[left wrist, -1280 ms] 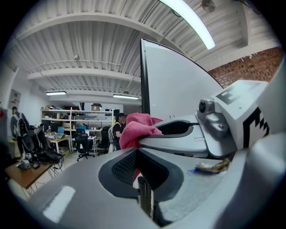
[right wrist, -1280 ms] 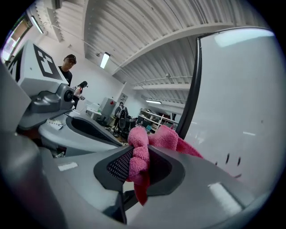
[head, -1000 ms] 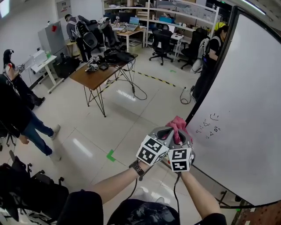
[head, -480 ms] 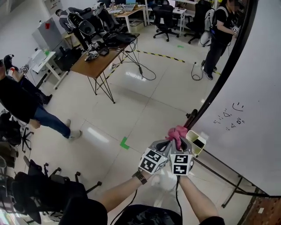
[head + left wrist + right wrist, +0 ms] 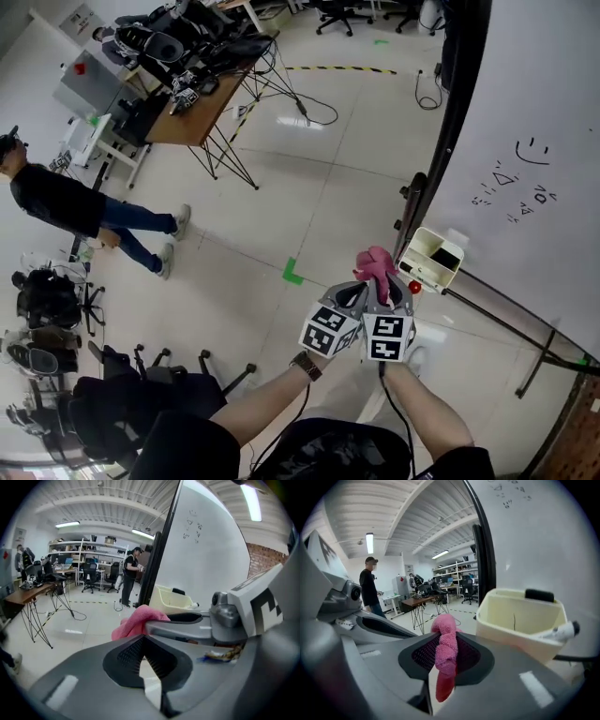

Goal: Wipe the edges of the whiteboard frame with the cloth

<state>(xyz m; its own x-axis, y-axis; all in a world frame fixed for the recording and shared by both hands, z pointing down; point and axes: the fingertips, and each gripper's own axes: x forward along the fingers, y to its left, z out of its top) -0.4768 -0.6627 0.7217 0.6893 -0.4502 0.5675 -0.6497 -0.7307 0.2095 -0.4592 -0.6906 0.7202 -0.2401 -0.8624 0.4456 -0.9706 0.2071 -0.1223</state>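
The whiteboard (image 5: 553, 112) fills the right of the head view, and its black frame edge (image 5: 450, 122) runs down to a cream pen tray (image 5: 430, 259). A pink cloth (image 5: 375, 264) is pinched in my right gripper (image 5: 385, 287), just left of the tray and the frame's lower end; whether it touches the frame I cannot tell. In the right gripper view the cloth (image 5: 445, 646) hangs between the shut jaws of the right gripper (image 5: 444, 654), with the tray (image 5: 520, 620) close ahead. My left gripper (image 5: 353, 291) is pressed alongside. It is shut and holds nothing (image 5: 143, 645). The cloth (image 5: 138, 620) shows beside it.
The tray holds a black eraser (image 5: 447, 256) and a red-capped marker (image 5: 414, 287). A stand leg (image 5: 506, 325) runs along the floor under the board. A wooden table (image 5: 202, 103) with gear, a standing person (image 5: 84, 211), office chairs (image 5: 141, 394) and green floor tape (image 5: 292, 272) lie to the left.
Both grippers with the cloth have moved down along the board's left frame edge, from level with the doodles to beside the pen tray. The head view has tilted further down.
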